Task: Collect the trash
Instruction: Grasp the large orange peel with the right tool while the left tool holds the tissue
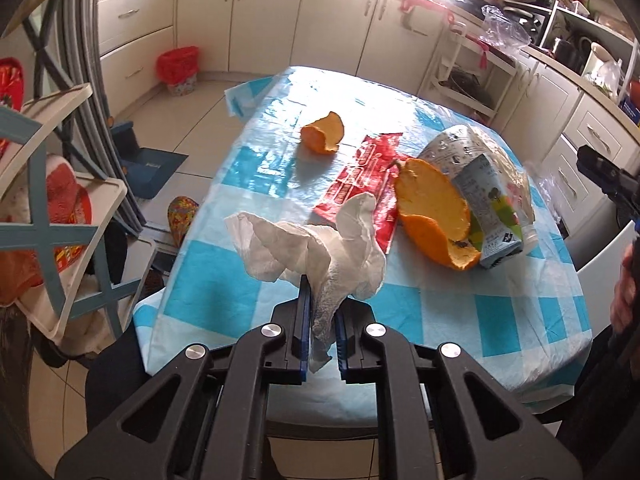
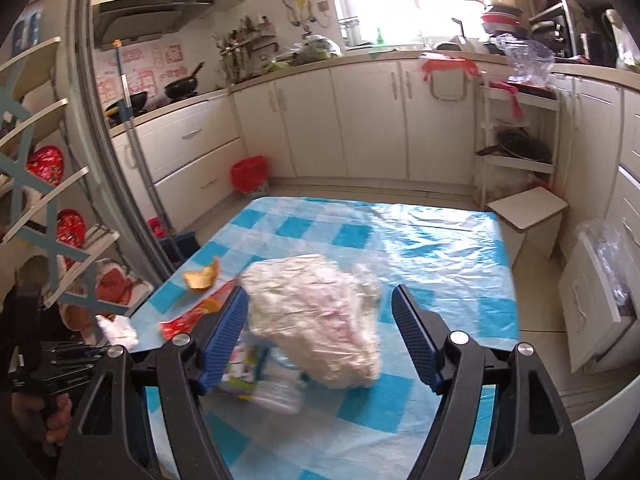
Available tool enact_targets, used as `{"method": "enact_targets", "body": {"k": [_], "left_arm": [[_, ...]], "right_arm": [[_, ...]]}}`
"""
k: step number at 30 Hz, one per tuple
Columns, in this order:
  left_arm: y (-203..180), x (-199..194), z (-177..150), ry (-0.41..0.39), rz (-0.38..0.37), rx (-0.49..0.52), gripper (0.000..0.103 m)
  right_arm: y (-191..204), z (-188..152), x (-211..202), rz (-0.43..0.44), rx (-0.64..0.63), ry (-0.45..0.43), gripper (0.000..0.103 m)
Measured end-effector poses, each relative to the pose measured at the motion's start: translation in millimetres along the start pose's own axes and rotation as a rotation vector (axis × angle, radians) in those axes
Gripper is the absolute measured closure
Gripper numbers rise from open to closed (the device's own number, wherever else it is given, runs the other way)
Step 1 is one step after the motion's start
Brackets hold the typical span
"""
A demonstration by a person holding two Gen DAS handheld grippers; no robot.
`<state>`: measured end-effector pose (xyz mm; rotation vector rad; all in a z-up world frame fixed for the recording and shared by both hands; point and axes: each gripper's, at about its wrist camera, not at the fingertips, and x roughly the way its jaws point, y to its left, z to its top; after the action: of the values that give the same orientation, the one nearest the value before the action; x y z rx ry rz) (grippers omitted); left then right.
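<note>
My left gripper [image 1: 322, 300] is shut on a crumpled white tissue [image 1: 312, 248], lifted above the near edge of the blue-checked table [image 1: 224, 280]. On the cloth lie a small orange peel [image 1: 324, 134], a red wrapper [image 1: 360, 180], a large orange peel [image 1: 436, 216] and a drink carton [image 1: 492, 208] leaning on a crumpled pale bag [image 1: 460, 148]. My right gripper [image 2: 320, 292] is open, its fingers either side of that crumpled bag [image 2: 320, 320] without touching it. The carton [image 2: 244, 372] lies under the bag. The tissue [image 2: 118, 330] also shows at the left of the right wrist view.
A red-lined waste bin [image 1: 178, 66] stands on the floor by the cabinets beyond the table. A shelf rack [image 1: 60, 200] crowds the left side. A small stool [image 2: 528, 208] sits at the table's far right corner. A person's hand [image 1: 624, 300] is at the right edge.
</note>
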<state>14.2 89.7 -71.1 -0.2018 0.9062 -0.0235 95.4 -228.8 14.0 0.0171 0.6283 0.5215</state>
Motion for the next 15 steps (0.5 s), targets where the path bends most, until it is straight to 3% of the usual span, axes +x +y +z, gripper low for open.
{"method": "enact_targets", "body": {"k": [6, 10, 15], "left_arm": [[10.4, -9.5, -5.1, -0.029, -0.007, -0.008, 0.093], [20.3, -15.0, -9.3, -0.039, -0.019, -0.027, 0.093], [28.9, -12.7, -16.5, -0.033, -0.033, -0.047, 0.093]], "right_arm": [[76.4, -17.2, 49.9, 0.1, -0.156, 0.126, 0.031], [104.5, -24.6, 77.3, 0.114, -0.219, 0.193, 0.031], [120.8, -15.3, 107.0, 0.105, -0.204, 0.266, 0.031]]}}
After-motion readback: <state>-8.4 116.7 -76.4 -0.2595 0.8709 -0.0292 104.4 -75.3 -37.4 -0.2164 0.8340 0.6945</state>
